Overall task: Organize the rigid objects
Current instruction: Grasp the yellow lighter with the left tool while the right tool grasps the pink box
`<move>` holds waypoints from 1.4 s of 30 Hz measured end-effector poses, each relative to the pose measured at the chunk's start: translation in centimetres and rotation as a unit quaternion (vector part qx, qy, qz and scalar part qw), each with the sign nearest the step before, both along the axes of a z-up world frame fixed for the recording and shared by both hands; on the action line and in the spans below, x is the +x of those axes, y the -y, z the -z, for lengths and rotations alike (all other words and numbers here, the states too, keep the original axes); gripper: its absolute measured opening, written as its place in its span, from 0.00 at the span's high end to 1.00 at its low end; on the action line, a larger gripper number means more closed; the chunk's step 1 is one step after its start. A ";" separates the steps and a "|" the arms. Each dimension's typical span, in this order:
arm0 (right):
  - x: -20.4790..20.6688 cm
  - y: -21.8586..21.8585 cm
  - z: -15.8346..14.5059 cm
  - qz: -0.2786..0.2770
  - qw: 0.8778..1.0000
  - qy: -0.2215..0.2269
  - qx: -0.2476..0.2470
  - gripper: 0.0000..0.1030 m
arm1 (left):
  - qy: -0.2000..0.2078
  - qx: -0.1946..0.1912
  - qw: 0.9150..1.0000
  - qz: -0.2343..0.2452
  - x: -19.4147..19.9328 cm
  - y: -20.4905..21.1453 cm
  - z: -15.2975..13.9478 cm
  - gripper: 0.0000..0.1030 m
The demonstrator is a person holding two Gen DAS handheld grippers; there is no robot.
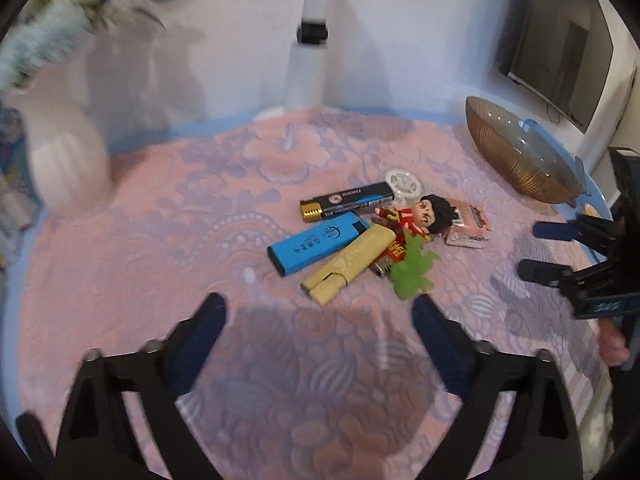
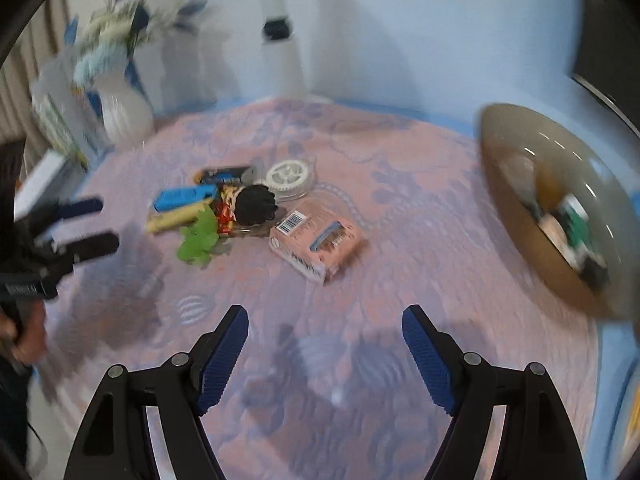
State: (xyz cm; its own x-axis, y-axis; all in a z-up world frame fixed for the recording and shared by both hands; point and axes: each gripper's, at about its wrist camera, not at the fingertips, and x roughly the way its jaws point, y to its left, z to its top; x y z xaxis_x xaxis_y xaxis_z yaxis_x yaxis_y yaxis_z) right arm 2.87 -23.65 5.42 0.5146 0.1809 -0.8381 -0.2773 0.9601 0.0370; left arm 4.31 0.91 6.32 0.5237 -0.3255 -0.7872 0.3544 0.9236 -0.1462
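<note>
Pink patterned cloth covers the table in both views, with a pale wall behind it. Nearest in the left wrist view, the left gripper hovers above bare cloth, jaws spread with nothing between them. In the right wrist view the right gripper does likewise, spread and empty.

Farther in lies the pile of small things: a blue lighter, a cream lighter, a green leaf-shaped toy, a small doll with black hair, a black box and a white gear, all touching or overlapping.

The pink packet shows its full face and barcode only to the right wrist camera; in the other view it peeks out behind the doll. Likewise the brown glass bowl, at the far right, shows blurred items inside only there; the left wrist view sees mostly its ribbed outer wall. A white vase with flowers stands far left.
</note>
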 end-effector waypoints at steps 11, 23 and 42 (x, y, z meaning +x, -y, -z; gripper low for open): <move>5.5 -0.4 3.4 -0.055 0.998 0.012 -0.016 0.27 | -0.014 0.016 0.998 0.052 3.6 2.1 3.0 0.32; 4.6 -2.6 3.1 -0.074 0.996 0.035 -0.029 0.61 | 0.008 0.055 0.997 0.055 2.2 4.4 2.9 0.48; -4.3 1.7 3.2 -0.012 0.999 0.015 0.026 0.60 | -0.007 0.032 0.996 0.085 -5.1 3.8 1.6 0.41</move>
